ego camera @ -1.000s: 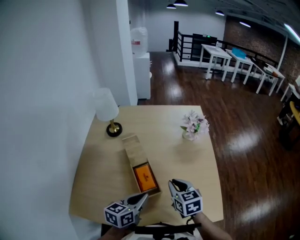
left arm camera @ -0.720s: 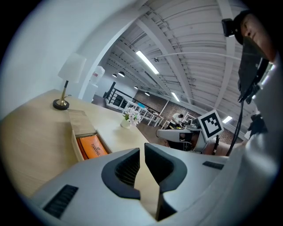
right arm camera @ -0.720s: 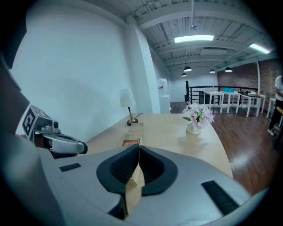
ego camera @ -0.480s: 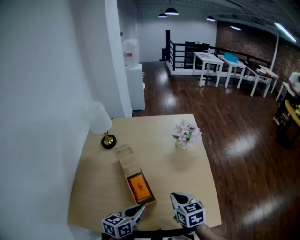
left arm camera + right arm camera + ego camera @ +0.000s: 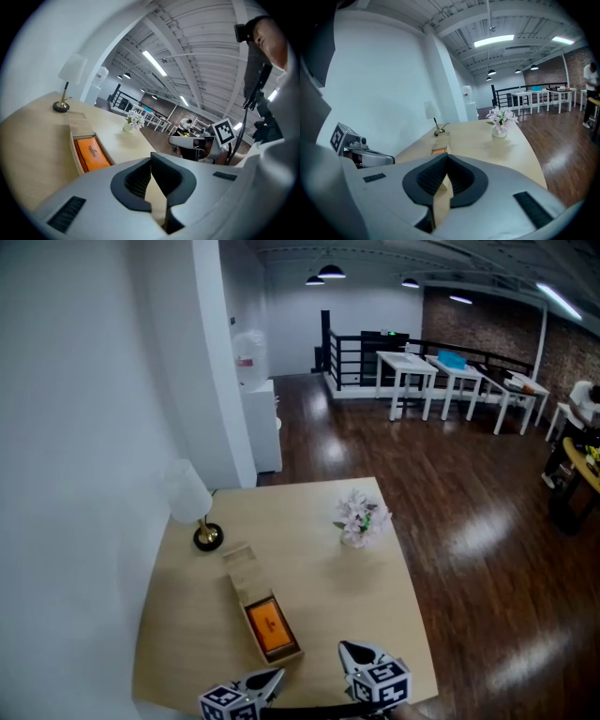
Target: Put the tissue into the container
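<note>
- Pale wooden table (image 5: 178, 615) fills the lower centre of the head view.
- Long narrow wooden container (image 5: 242, 576) lies there, with the flat orange tissue pack (image 5: 268, 628) in its open near end.
- Left gripper (image 5: 277, 673) and right gripper (image 5: 347, 649), at the bottom edge: jaws pressed together, empty.

Loft-style open office: brick wall (image 5: 473, 320) upper right, row of white desks (image 5: 405, 362) beneath it, water dispenser (image 5: 253, 357) (upper left), pendant lamps (image 5: 330, 273) overhead.
</note>
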Demonstrator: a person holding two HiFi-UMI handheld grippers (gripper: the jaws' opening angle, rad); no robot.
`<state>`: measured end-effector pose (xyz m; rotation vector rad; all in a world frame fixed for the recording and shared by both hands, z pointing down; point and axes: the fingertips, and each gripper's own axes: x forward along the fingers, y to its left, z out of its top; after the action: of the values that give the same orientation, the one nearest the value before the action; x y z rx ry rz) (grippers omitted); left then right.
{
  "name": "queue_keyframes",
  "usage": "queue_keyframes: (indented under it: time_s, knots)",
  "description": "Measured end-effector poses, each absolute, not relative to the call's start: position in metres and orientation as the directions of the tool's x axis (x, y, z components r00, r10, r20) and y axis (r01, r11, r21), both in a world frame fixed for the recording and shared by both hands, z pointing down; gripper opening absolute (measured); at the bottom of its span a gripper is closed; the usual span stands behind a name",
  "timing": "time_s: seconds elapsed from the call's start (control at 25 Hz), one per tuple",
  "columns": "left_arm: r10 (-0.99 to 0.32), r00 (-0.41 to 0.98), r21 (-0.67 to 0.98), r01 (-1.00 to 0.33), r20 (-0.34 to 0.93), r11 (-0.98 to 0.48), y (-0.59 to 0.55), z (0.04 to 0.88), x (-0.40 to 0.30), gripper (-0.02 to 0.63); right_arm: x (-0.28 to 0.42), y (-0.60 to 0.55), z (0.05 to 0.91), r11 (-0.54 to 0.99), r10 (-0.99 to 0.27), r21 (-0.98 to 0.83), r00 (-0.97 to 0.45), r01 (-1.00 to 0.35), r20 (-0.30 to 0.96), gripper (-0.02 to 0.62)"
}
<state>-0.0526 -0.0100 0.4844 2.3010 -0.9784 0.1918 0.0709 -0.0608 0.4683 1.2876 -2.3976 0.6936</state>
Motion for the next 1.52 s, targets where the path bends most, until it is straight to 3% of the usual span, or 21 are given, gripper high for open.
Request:
queue_keyframes:
  time_s: [0.6,1.52]
  knots:
    - [-0.528,0.755,0.451,-0.656,0.389,-0.606,-0.003,0.481,-0.024,0.008,0.081,-0.041,0.463,0.457,-0.702,-0.303,-0.549,-0.836,0.454,0.0]
    - [-0.498,0.761,0.45,-0.648,0.416,-0.615,-0.003,0.488,-0.019,0.008,0.07,-0.036,0.47,0.518,-0.655,-0.242,-0.562,-0.82,0.505,0.0]
